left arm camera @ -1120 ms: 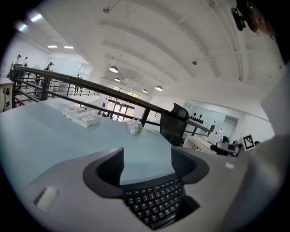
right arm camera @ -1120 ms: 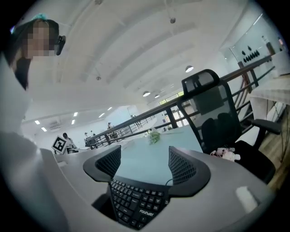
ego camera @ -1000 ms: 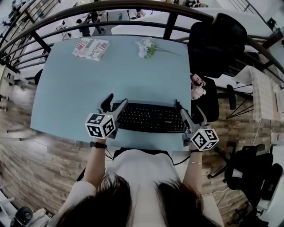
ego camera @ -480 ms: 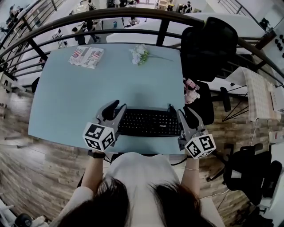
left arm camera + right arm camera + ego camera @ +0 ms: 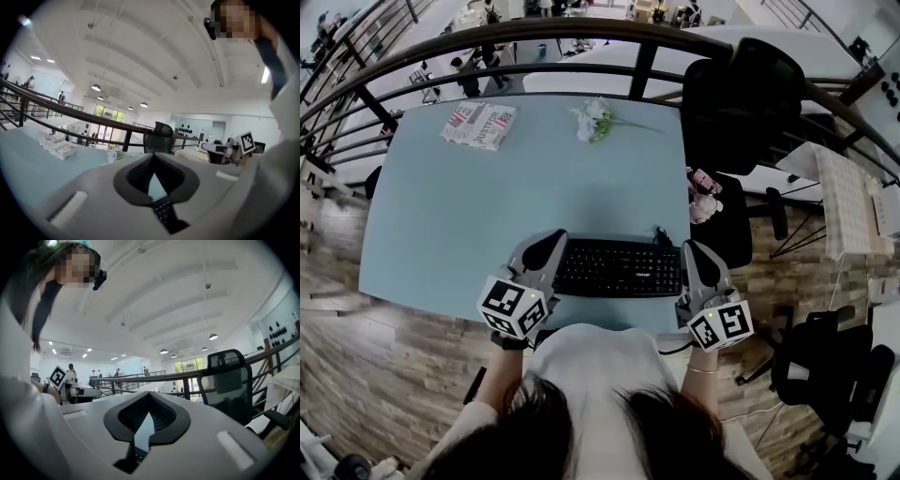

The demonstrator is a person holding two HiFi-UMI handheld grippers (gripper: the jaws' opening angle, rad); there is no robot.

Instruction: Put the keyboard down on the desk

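Note:
The black keyboard (image 5: 619, 267) lies flat on the pale blue desk (image 5: 487, 206), close to its near edge. My left gripper (image 5: 551, 246) is at the keyboard's left end and my right gripper (image 5: 692, 258) is at its right end. Both are shut, and their tips meet with nothing seen between them. In the left gripper view the closed jaws (image 5: 152, 157) point up over the desk, and some keyboard keys (image 5: 162, 213) show through the gap below. The right gripper view shows the same closed jaws (image 5: 150, 394).
A magazine (image 5: 478, 126) lies at the desk's far left and a bunch of white flowers (image 5: 595, 120) at its far middle. A black office chair (image 5: 741, 94) stands at the right corner. A dark railing (image 5: 581, 33) curves behind the desk.
Both grippers' jaws have gone from wide open to shut at the keyboard's two ends. The keyboard still lies in the same place on the desk.

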